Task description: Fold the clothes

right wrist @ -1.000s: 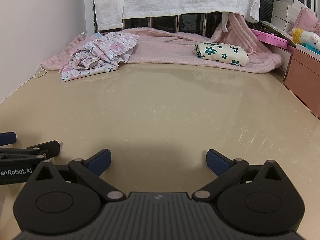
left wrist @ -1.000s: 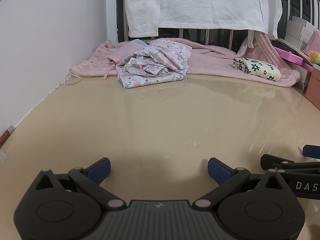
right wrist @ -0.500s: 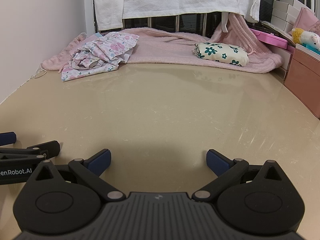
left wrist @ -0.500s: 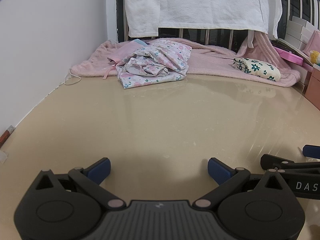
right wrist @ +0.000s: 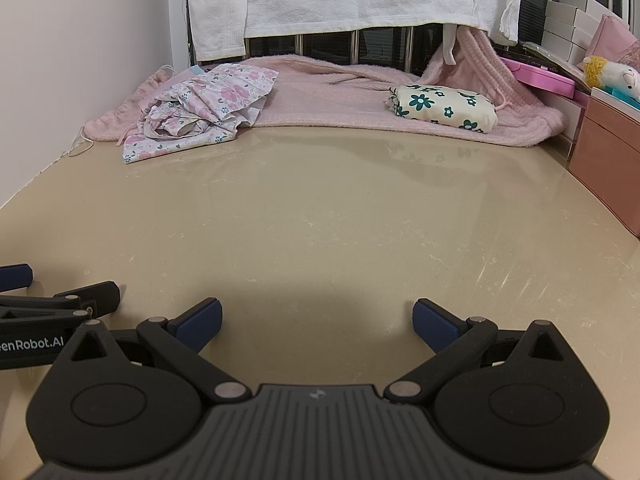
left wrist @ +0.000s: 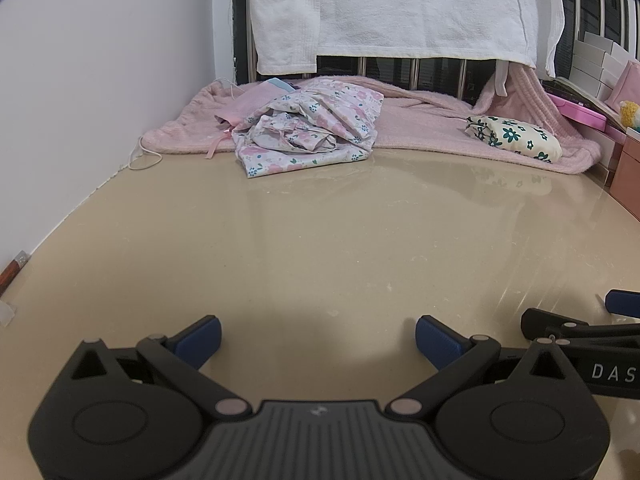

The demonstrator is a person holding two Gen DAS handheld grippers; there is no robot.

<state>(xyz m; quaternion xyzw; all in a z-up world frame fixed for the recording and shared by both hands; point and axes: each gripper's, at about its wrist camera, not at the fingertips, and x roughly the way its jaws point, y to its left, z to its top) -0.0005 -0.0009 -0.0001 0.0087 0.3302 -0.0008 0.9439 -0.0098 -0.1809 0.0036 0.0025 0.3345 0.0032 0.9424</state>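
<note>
A crumpled white garment with pink flowers lies at the far left of the beige table, partly on a pink blanket. A folded cream garment with dark green flowers rests on the blanket at the far right. My left gripper is open near the table's front edge, nothing between its fingers. My right gripper is open beside it, also holding nothing. Each gripper shows at the edge of the other's view.
A white towel hangs over a railing behind the blanket. A wall runs along the left. Pink drawers, white boxes and a plush toy stand at the right edge. A thin white cord lies by the blanket's left corner.
</note>
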